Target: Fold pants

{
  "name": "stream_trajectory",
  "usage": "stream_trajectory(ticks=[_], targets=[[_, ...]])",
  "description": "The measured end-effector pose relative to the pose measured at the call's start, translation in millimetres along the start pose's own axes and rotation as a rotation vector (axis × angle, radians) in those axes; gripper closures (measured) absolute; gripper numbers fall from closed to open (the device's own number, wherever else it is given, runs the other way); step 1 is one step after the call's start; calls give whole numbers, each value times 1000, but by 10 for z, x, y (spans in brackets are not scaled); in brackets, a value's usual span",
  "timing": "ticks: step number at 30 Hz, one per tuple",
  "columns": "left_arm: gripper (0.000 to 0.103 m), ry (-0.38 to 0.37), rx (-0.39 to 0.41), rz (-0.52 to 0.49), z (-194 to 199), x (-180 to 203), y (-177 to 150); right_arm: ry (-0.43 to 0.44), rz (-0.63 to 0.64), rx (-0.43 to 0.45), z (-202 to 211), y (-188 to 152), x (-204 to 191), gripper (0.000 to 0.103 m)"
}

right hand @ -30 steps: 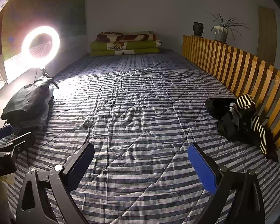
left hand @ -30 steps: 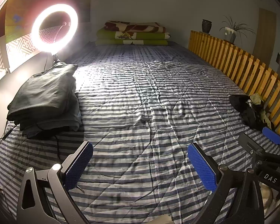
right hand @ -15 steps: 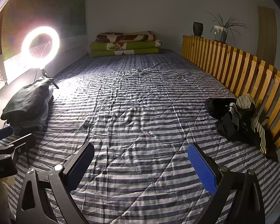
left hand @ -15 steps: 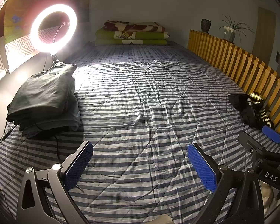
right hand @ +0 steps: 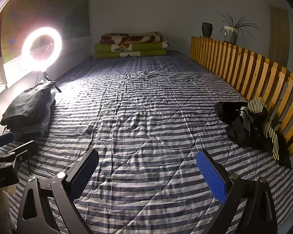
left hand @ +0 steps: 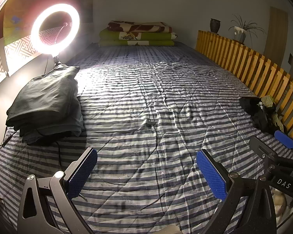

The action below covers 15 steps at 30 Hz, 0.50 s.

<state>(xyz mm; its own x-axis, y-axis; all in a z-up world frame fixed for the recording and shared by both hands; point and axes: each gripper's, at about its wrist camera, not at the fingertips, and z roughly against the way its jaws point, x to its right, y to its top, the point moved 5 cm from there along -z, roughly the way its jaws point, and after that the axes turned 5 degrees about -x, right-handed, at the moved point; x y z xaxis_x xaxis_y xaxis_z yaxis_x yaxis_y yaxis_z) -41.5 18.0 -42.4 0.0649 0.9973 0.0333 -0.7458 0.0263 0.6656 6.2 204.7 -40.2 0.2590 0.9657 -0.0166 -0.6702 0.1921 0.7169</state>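
Both our left claw (left hand: 146,173) and right claw (right hand: 147,172) hover spread wide and empty over the striped bed (right hand: 146,117). The crumpled black pants (right hand: 250,126) lie ahead and right of the right claw, against the wooden rail (right hand: 254,72). We judge it best to reach there first, pinch the waistband rather than a loose bunch, and drag it to the bare middle ahead of both claws.

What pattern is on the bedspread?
The bedspread has dark blue and pale grey horizontal stripes, clearest in the right wrist view.
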Motion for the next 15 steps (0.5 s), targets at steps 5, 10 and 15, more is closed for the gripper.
stream_trajectory(ticks=[5,10,15], targets=[[0,-1,0,-2,0,2,-1,-1,-2,-1,-10,-4,8,4],[1,-2,-2,-5,-9,7,0,1,-3,-3,-15,-8,12,4],[0,-8,-5,-13,-30,37,-4,3,-6,-8,-37,-11,30,4]])
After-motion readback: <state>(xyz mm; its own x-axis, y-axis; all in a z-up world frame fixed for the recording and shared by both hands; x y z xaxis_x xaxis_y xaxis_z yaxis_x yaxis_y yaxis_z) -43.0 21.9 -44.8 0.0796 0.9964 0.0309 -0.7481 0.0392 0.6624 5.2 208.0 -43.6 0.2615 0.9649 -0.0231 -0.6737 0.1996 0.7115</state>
